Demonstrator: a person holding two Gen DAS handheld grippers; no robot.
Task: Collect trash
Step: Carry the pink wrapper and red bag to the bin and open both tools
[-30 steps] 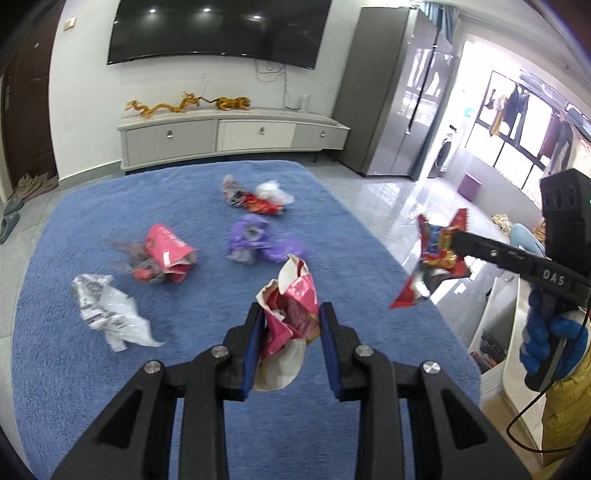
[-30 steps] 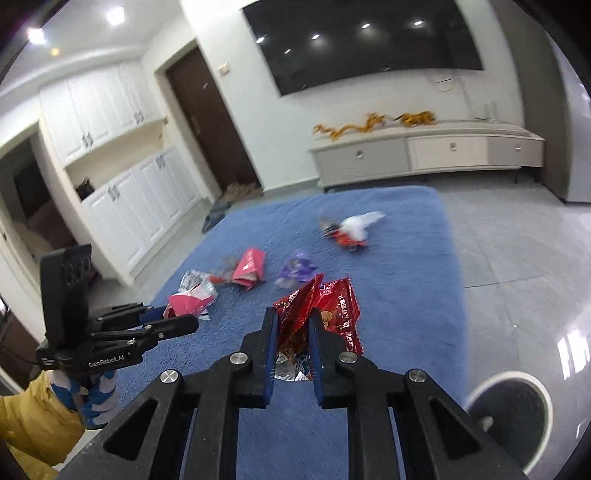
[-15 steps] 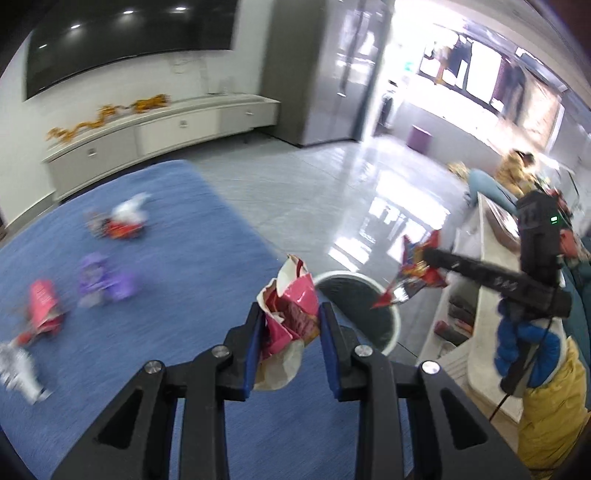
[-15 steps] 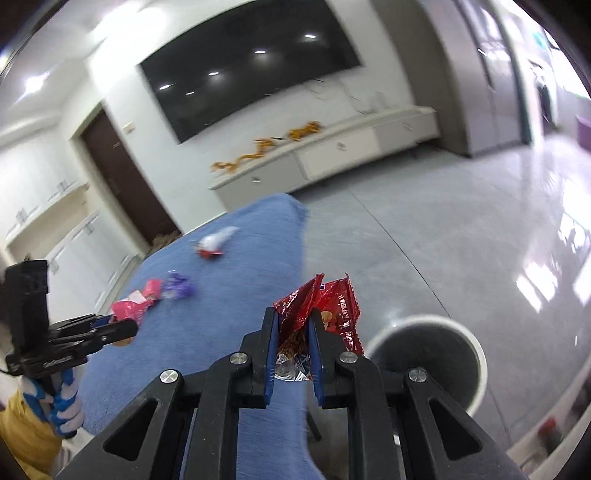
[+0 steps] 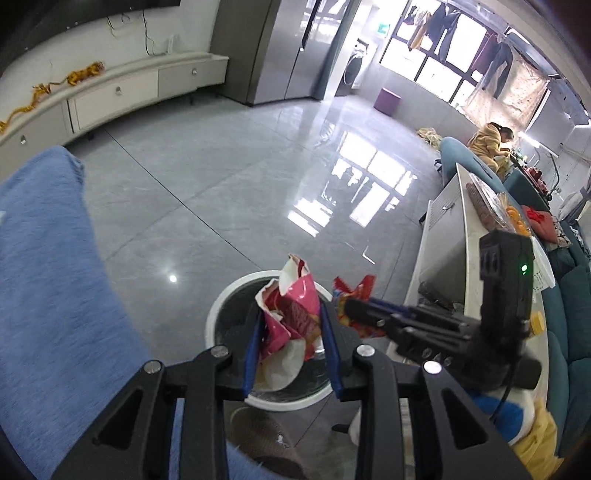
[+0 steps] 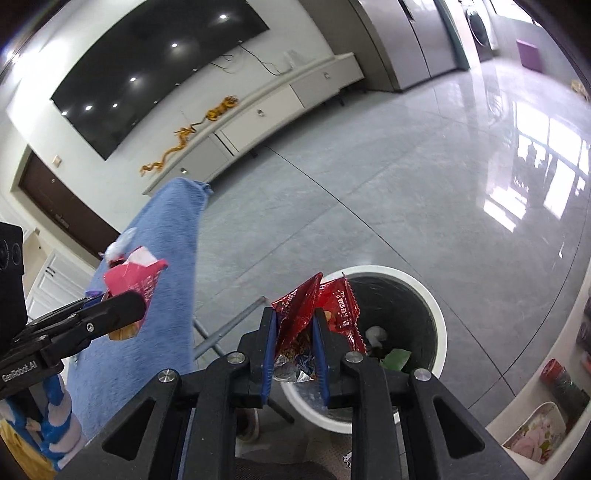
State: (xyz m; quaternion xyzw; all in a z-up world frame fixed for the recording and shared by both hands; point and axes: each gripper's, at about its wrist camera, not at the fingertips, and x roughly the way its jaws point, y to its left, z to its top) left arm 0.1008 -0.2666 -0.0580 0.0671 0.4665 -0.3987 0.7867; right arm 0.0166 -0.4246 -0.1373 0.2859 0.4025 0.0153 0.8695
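Left gripper (image 5: 291,343) clamped on pink wrapper (image 5: 291,314) above white bin (image 5: 229,306); right gripper (image 5: 345,306) alongside, pinching red wrapper (image 5: 354,291).

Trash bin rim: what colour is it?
White, around a dark inside; the trash bin rim shows best in the right wrist view.

Living room, glossy grey tile floor (image 5: 221,155), daylight glare.

Long white TV cabinet (image 6: 266,110) along the wall, gold dragon ornament (image 6: 192,127) on top, big dark TV (image 6: 147,62) above. Brown door (image 6: 62,214) to its left. Blue rug (image 5: 48,277) covers part of the floor. Grey fridge (image 5: 273,48) beside the cabinet. Purple stool (image 5: 386,100) near windows; clothes (image 5: 443,26) hang there. Person in yellow (image 5: 487,142) sits beyond a teal sofa (image 5: 456,151).
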